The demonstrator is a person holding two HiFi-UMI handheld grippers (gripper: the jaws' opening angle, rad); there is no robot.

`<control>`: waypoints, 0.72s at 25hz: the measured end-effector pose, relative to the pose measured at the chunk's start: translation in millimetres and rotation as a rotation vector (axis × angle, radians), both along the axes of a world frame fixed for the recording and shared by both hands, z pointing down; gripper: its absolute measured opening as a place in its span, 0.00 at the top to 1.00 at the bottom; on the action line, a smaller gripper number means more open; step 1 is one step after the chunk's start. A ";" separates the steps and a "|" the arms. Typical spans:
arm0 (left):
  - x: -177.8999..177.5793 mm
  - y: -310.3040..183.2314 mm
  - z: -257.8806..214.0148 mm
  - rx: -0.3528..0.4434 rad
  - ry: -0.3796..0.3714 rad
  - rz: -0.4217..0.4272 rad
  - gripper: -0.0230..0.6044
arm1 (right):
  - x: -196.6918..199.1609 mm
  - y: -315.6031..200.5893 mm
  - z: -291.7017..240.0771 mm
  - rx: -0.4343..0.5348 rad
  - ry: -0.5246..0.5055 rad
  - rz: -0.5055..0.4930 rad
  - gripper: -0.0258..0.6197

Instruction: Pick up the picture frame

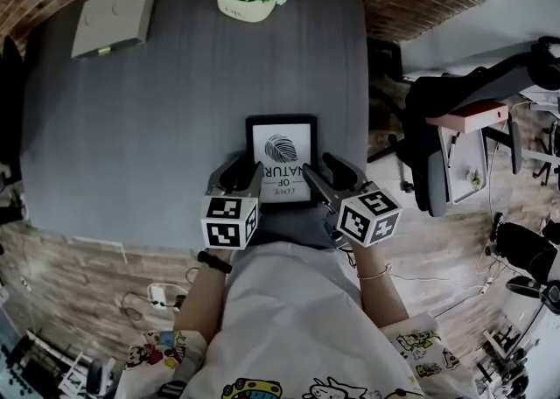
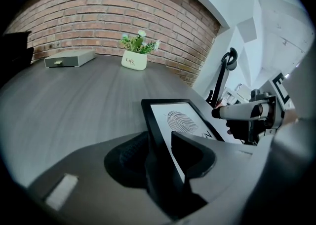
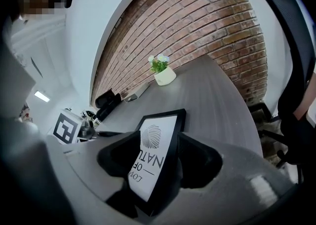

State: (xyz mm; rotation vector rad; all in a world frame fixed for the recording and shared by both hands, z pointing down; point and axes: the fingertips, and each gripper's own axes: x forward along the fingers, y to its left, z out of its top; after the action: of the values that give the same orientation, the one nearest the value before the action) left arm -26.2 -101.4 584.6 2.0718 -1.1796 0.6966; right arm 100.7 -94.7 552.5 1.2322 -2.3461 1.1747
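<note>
Left hand-held gripper and right hand-held gripper, jaws apart, straddle opposite side edges of a black rectangular picture frame lying on the grey worktop.

Picture frame's edge seen between the parted jaws of the left gripper

A black picture frame with a leaf print on white is seen lying on a grey wood-grain table. Its near left edge is set between the two dark jaws, which are held wide apart, one outside the frame and one over its face. Just right of the frame, the right gripper is seen, with a marker cube behind it. Well beyond the frame, a cream flower pot is placed by a brick wall, and a flat grey box is seen further left of the pot.
</note>
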 end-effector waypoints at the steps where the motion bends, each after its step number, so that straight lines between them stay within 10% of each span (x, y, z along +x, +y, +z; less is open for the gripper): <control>1: -0.1 0.4 1.8 -0.004 -0.004 -0.005 0.71 | -0.4 -0.1 -0.5 0.001 -0.005 0.002 0.61; 18: -5.0 -0.9 5.6 -0.074 0.109 -0.156 0.81 | 1.7 -2.4 0.9 -0.013 -0.035 0.010 0.61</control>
State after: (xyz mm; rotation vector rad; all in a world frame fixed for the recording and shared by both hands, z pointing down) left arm -31.1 -102.3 590.2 1.9087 -1.2201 0.5385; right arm 102.4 -97.2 553.4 1.2301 -2.3558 1.2228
